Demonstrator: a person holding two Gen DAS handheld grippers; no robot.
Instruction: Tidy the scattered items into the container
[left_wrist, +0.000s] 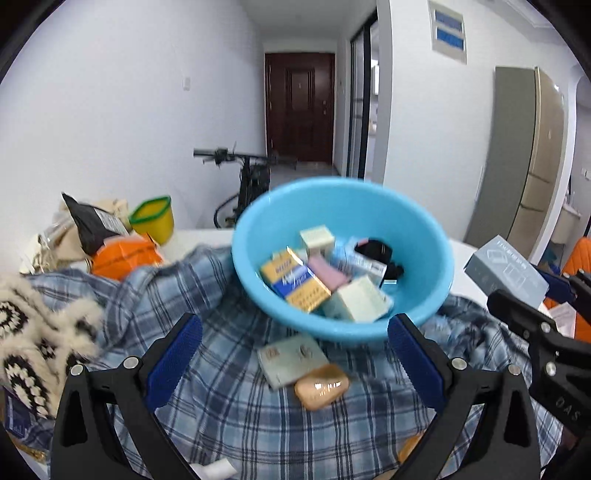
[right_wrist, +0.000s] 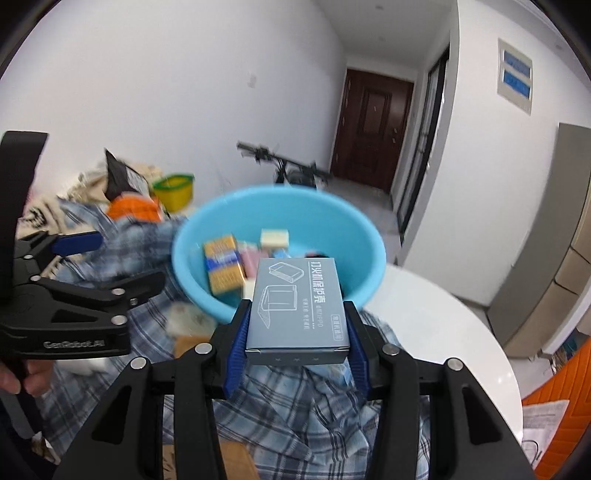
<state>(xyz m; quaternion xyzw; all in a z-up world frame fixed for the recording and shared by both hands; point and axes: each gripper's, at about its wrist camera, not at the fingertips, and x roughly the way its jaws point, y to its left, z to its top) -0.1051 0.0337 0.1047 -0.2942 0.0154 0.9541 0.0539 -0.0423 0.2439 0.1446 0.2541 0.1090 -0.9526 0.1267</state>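
Grey box (right_wrist: 297, 306) clamped before blue basin (right_wrist: 280, 206)

One blue basin (left_wrist: 343, 225) is holding about seven small boxes; one grey box (right_wrist: 297, 306), one pale packet (left_wrist: 291, 360) and one amber soap (left_wrist: 321, 386) are sitting outside.

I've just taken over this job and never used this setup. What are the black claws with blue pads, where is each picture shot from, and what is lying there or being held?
No robot arm here: a person holds two hand-held grippers, each with a fisheye camera looking along its fingers. The left wrist view shows the left gripper open, holding nothing, above a plaid cloth. On the cloth lie a pale flat box and a tan soap-like bar, in front of the blue bowl, which already holds several small boxes. The right wrist view shows the right gripper shut on a grey box, near the bowl.
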